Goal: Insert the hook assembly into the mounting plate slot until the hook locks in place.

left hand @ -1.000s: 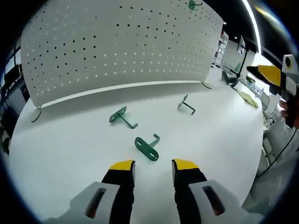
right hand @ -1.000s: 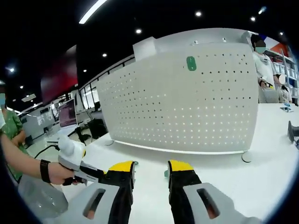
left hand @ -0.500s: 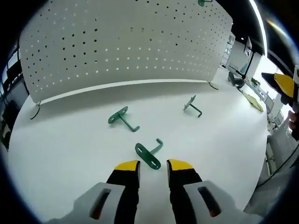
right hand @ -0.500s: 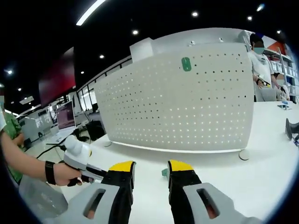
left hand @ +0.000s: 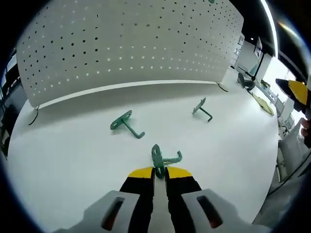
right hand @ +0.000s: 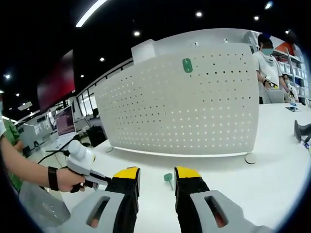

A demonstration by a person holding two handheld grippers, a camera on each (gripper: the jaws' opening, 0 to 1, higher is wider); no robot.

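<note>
Green metal hook with an oval base plate (left hand: 160,158) sits pinched between the yellow-tipped jaws of the left gripper (left hand: 159,172), which are clenched on its plate right at the tips; the bent end of the hook points off to the right, just above the white tabletop (left hand: 73,155). Two more green metal hooks lie loose on the tabletop farther on, one to the left (left hand: 125,124) and one to the right (left hand: 202,108), well apart. Behind them stands the white perforated mounting panel (left hand: 126,43) on its feet. In the right gripper view, the right gripper (right hand: 157,173) hangs released, jaws apart, facing the panel, where a green oval plate (right hand: 187,65) sits near its upper edge. A hand (right hand: 68,178) holds the left gripper's handle.
</note>
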